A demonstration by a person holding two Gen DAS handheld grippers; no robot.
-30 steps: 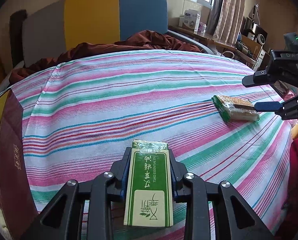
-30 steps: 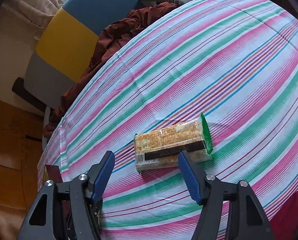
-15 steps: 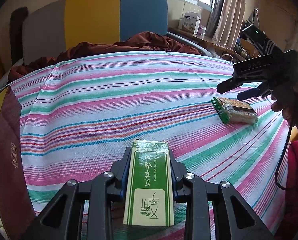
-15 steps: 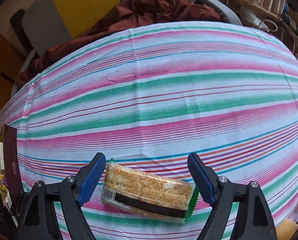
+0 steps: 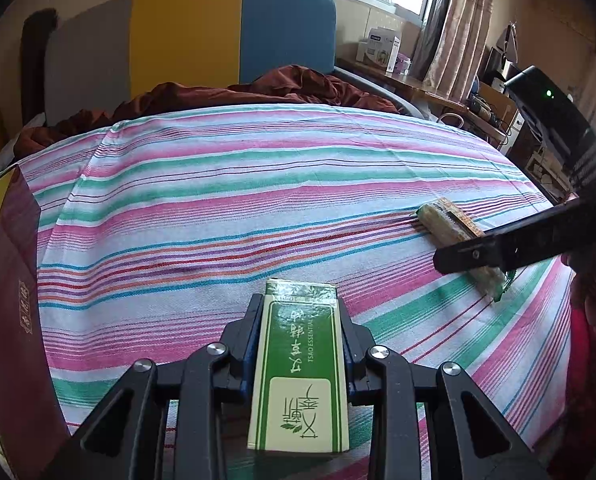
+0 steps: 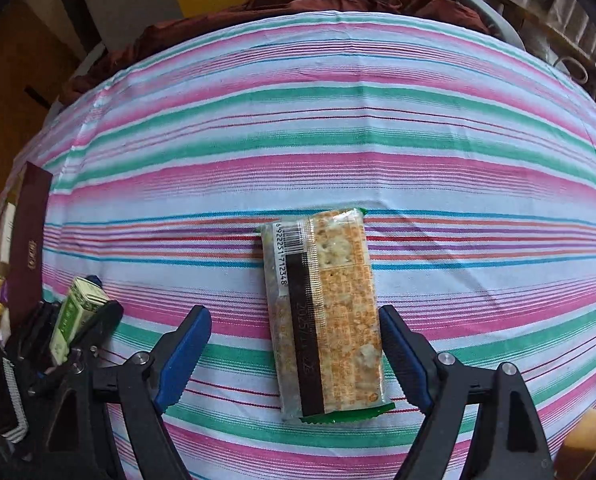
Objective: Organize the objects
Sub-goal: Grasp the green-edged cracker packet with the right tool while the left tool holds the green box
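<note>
The left gripper point(image 5: 301, 344) squeezes a green and white box point(image 5: 299, 376) between its two blue pads, and the box sticks out a little past the tips. The box hangs just above the striped cloth point(image 5: 226, 216) on the bed. The right gripper point(image 6: 296, 354) has its jaws wide apart, with a cracker packet point(image 6: 323, 312) lying flat on the cloth between them. The right pad is just beside the packet's edge, and the left pad is farther from it. The pads do not press on the packet. The packet has a green end and a barcode on top. In the right wrist view, the left gripper and its box show at the lower left, near a dark red box point(image 6: 30, 240) at the edge of the bed. Past the cloth lies a brown blanket point(image 5: 234, 94), and behind it stands a headboard point(image 5: 186, 36) of grey, yellow and blue.
</note>
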